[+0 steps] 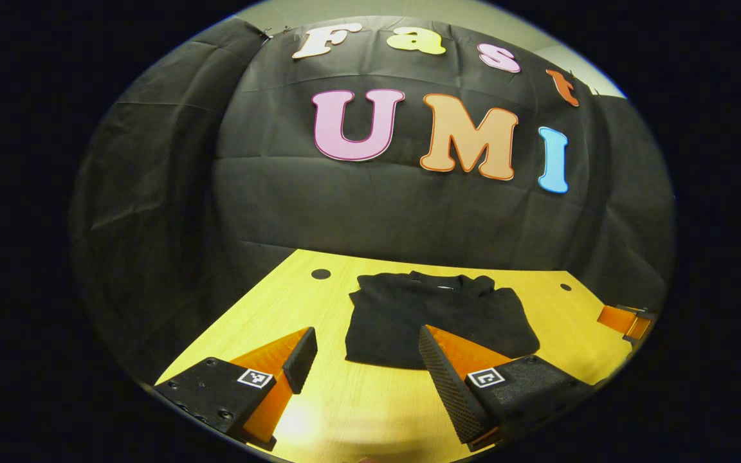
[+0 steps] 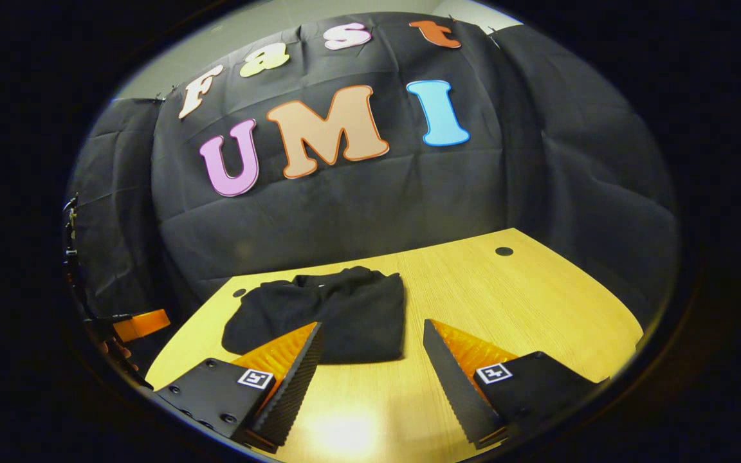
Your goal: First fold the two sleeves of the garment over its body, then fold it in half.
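We can read no brand or label on the black garment (image 1: 438,318), which lies folded into a compact block on the yellow wooden table (image 1: 345,399), collar toward the booth's back wall and long axis across the table. Our left gripper (image 1: 367,360) hovers near its front edge, fingers spread apart and empty. Our right gripper (image 2: 370,357) likewise hangs with fingers wide apart, holding nothing.

One garment (image 1: 438,318), one table (image 1: 345,399), two tongs (image 1: 367,360) (image 2: 370,360).
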The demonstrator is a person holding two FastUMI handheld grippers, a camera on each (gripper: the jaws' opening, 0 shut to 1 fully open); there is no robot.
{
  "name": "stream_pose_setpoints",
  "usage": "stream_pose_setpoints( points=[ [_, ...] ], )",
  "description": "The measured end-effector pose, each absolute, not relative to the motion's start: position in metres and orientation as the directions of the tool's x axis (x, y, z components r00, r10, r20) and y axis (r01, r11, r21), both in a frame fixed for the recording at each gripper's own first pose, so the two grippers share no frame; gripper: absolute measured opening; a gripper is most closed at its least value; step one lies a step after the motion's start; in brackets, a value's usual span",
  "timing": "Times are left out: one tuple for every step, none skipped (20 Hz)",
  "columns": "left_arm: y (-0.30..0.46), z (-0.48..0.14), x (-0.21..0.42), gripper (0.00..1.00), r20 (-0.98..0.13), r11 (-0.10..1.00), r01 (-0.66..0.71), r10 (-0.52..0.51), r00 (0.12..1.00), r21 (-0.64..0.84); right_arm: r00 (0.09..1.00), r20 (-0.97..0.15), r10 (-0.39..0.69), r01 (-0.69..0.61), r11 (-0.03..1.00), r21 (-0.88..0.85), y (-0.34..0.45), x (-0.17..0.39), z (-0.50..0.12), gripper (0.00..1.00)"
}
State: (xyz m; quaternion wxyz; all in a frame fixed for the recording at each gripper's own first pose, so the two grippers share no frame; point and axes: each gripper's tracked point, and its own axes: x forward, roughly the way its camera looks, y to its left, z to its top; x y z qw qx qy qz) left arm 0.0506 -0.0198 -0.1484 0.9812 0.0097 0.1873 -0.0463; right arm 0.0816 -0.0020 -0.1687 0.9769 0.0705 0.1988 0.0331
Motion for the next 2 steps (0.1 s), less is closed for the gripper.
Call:
stream_pose_setpoints(
  points=[
    [-0.0195, -0.1488, 0.0455, 0.94, -0.371, 0.995, 0.102, -0.092, 0.924, 0.005, 0.920, -0.380, 0.094, -0.038, 0.988, 0.153, 0.0001, 0.0748, -0.1678, 0.98],
    [-0.0185, -0.1486, 0.0425, 0.94, -0.369, 0.994, 0.106, -0.095, 0.924, 0.009, 0.920, -0.379, 0.099, -0.042, 0.987, 0.157, 0.0044, 0.0676, -0.1675, 0.98]
  ],
)
